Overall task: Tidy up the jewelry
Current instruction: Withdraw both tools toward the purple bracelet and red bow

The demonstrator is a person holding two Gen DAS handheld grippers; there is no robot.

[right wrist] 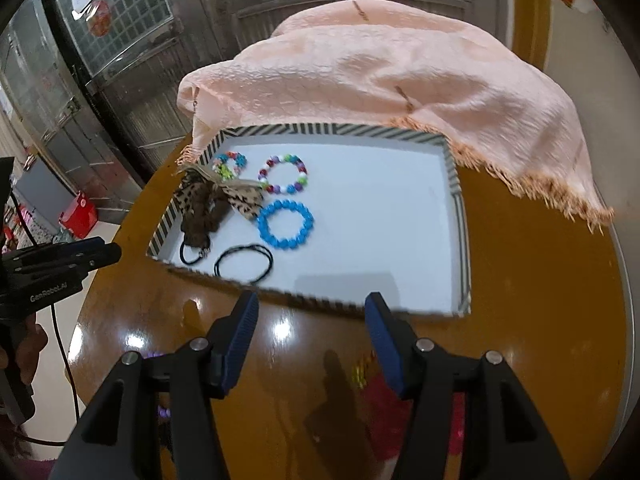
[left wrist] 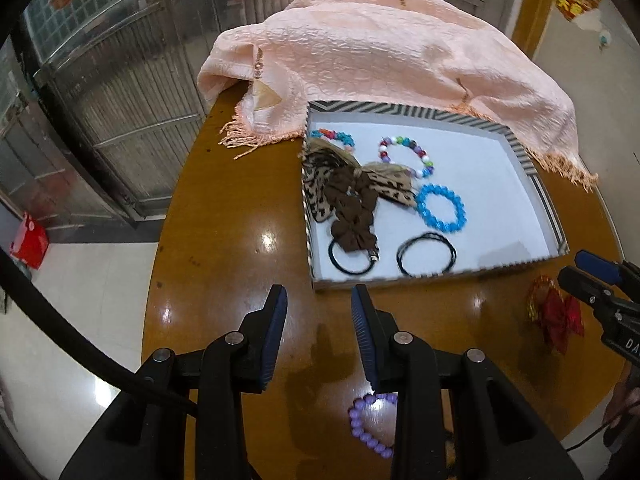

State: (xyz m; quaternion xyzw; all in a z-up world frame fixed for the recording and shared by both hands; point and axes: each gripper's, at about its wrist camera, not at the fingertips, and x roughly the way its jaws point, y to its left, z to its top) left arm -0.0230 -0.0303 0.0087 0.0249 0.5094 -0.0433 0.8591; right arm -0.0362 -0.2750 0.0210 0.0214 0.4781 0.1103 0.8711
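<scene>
Trouble loomed outside the tray (left wrist: 520,148): the purple bracelet (left wrist: 366,426) and red bow (left wrist: 554,318) lay just before its near wall. The left gripper (left wrist: 319,300) stood wide and empty; the right gripper (right wrist: 312,308), empty, was opening. A careless reach could shove the bracelet off the table (left wrist: 224,216).

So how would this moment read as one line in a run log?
tray: bracelets, hair ties, bows inside | purple bracelet: on table, outside tray | red bow: on table | left gripper: open, empty | right gripper: opening, empty
</scene>
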